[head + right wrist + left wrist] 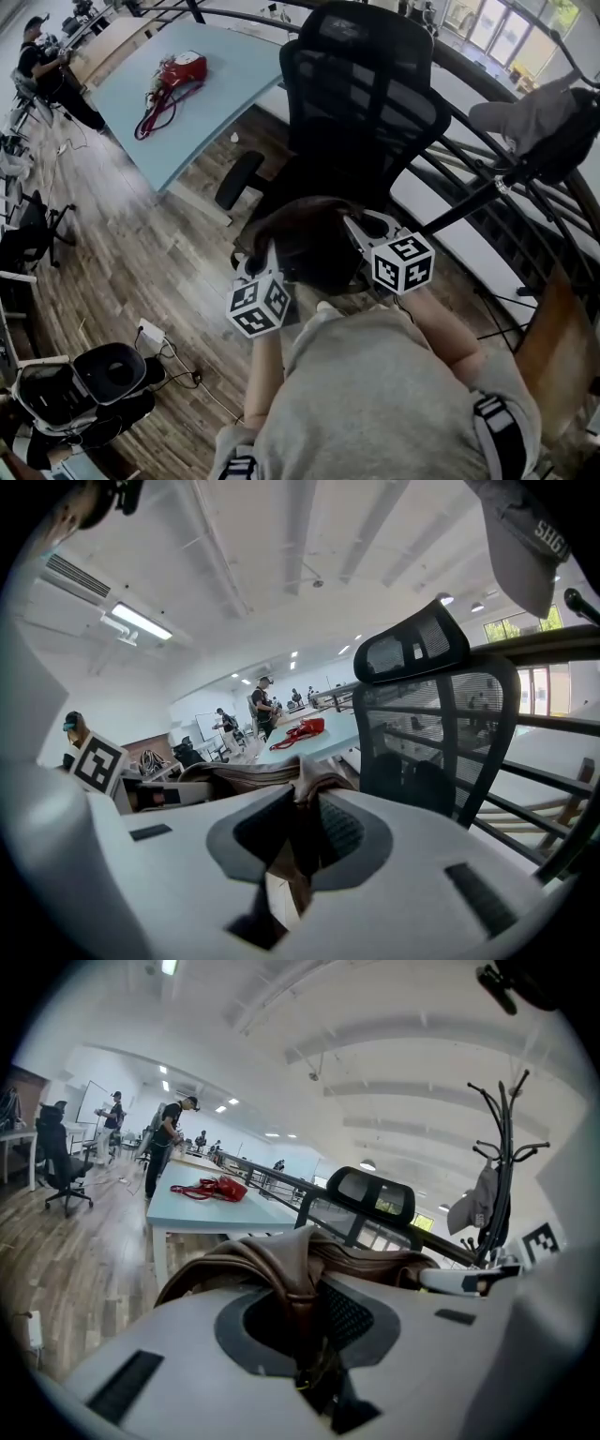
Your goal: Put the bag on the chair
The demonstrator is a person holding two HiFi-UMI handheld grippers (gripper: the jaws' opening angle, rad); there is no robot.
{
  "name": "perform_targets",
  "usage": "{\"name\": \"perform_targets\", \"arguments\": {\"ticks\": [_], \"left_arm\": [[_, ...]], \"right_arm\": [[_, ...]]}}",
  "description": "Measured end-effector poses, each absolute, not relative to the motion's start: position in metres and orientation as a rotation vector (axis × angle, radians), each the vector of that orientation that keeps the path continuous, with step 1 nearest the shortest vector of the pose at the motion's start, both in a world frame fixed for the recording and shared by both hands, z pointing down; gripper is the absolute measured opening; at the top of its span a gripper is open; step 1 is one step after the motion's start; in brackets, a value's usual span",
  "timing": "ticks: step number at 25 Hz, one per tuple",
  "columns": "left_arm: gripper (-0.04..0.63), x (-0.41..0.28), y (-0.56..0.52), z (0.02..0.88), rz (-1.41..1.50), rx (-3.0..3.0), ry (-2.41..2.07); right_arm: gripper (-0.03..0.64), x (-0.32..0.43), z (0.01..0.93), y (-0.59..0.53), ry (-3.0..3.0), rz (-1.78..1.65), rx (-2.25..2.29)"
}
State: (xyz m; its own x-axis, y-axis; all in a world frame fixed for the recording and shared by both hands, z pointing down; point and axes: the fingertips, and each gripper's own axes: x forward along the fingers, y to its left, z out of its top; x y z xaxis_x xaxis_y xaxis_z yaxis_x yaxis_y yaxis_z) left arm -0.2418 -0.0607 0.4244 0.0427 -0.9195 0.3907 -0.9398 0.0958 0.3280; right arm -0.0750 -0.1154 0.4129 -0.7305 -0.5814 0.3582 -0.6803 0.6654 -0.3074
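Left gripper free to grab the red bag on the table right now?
Probably not: the left gripper is shut on the brown bag, and the red bag lies well away on the table.

The bag (309, 246) hung between my left gripper (255, 267) and my right gripper (364, 234), one clamped on each end, just before the office chair (361, 103). Behind the chair, to the left, stood a table (220, 103) with a handbag (178, 73) on it. A coat rack (469, 199) stood to the right.
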Motion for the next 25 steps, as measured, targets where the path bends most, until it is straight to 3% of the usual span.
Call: {"name": "perform_targets", "arguments": {"ticks": [12,25], "left_arm": [[0.046,-0.242,-0.115,0.444,0.113,1.862,-1.763],[0.048,-0.241,-0.193,0.514,0.160,1.813,-1.743]], "right_arm": [[0.046,-0.074,0.423,-0.162,-2.584,0.654,1.132],[0.046,-0.074,0.492,-0.243,-2.520,0.725,1.085]]}}
